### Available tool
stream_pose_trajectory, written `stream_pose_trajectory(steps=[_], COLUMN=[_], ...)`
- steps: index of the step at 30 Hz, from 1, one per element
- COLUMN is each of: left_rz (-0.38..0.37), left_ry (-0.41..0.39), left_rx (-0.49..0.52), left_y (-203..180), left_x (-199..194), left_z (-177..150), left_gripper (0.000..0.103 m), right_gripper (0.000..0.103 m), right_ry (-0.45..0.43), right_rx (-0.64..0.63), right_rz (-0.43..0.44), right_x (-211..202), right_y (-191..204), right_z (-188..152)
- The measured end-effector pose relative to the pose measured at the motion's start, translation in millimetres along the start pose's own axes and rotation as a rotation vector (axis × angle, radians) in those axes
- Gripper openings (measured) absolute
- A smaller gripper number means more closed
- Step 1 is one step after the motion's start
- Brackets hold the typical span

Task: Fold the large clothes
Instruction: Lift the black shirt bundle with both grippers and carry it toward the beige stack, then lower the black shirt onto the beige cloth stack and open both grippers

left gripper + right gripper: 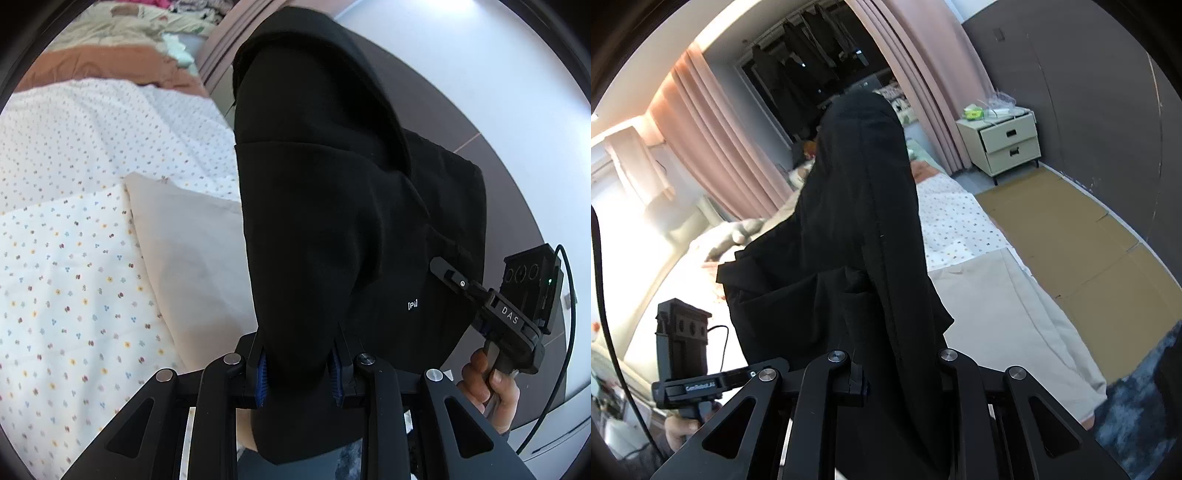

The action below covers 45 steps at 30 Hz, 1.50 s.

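Black cloth fills the middle of both views — it is a large garment (332,221), thick and matt, held up in the air above the bed (74,277). In the left wrist view the left tool (299,376) is clenched on a bunched edge of the garment, with the blue pads (261,380) pressing the cloth from both sides. This view also shows a small white printed mark on the fabric, and the right tool (448,275) at the right side, gripping another part of the same garment, with a hand (487,384) around its handle.

The right wrist view shows what the first does not: the right tool (901,380) from behind, closed on a long hanging fold, pink pleated curtains (731,147), a cream nightstand (1004,144) with two drawers, and flat brown cardboard (1071,240) on the floor. The left tool's body (683,373) appears at the lower left here.

The bed has a white sheet with small coloured dots and a smooth beige cover (192,258) — both soft and a little wrinkled.
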<state>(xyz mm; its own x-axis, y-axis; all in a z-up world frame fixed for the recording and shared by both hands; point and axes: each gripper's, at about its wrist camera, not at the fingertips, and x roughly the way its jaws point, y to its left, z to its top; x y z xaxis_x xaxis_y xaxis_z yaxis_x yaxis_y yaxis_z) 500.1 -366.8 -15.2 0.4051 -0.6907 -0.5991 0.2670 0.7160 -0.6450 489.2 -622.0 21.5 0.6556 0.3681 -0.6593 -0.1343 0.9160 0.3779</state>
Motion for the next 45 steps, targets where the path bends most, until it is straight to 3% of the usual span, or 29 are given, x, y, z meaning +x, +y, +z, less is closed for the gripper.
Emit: stream_pose_trajectory(steps=[12,13,14,16,17,21,29,37,39,42,45], left_rz=[0.050,0.065,0.083,0.135,0.153,0.143,0.159,0.176,0.197,0.192,0.220], left_ry=[0.087,0.099,0.112,0.154,0.170,0.135,0.048,0.062,0.079,0.082,0.065], left_rx=[-0.068,-0.082,-0.098,-0.124,-0.128,-0.123,-0.045,-0.041,-0.013,-0.042,-0.047], left_y=[56,63,63,75,81,106,106,113,111,124,128], left_x=[77,84,87,101,105,96,68,81,92,101,109], left_z=[38,39,31,30,30,34,40,64,69,72,77], left_gripper=[0.029,0.031,0.036,0.043,0.045,0.058,0.058,0.058,0.058,0.058,0.058], right_gripper=[0.021,0.030,0.047,0.068,0.072,0.072,0.072,0.072,0.066,0.045,0.034], right_ry=[0.140,0.152,0.160,0.161,0.156,0.114,0.001,-0.006,0.009,-0.007,-0.016], right_rx=[0.036,0.037,0.032,0.045,0.068,0.135,0.311,0.455,0.472,0.487,0.502], right_rz=[-0.122,-0.150,-0.198,-0.318,-0.338,-0.383,-0.448,-0.424,-0.375,-0.315,-0.323], right_x=[92,99,108,119,119,88,-1,-5,6,15,23], right_y=[-52,-54,-58,-68,-72,-85,-116,-141,-148,-155,-160], right_z=[19,17,16,10,5,-17,-86,-144,-149,-151,-148])
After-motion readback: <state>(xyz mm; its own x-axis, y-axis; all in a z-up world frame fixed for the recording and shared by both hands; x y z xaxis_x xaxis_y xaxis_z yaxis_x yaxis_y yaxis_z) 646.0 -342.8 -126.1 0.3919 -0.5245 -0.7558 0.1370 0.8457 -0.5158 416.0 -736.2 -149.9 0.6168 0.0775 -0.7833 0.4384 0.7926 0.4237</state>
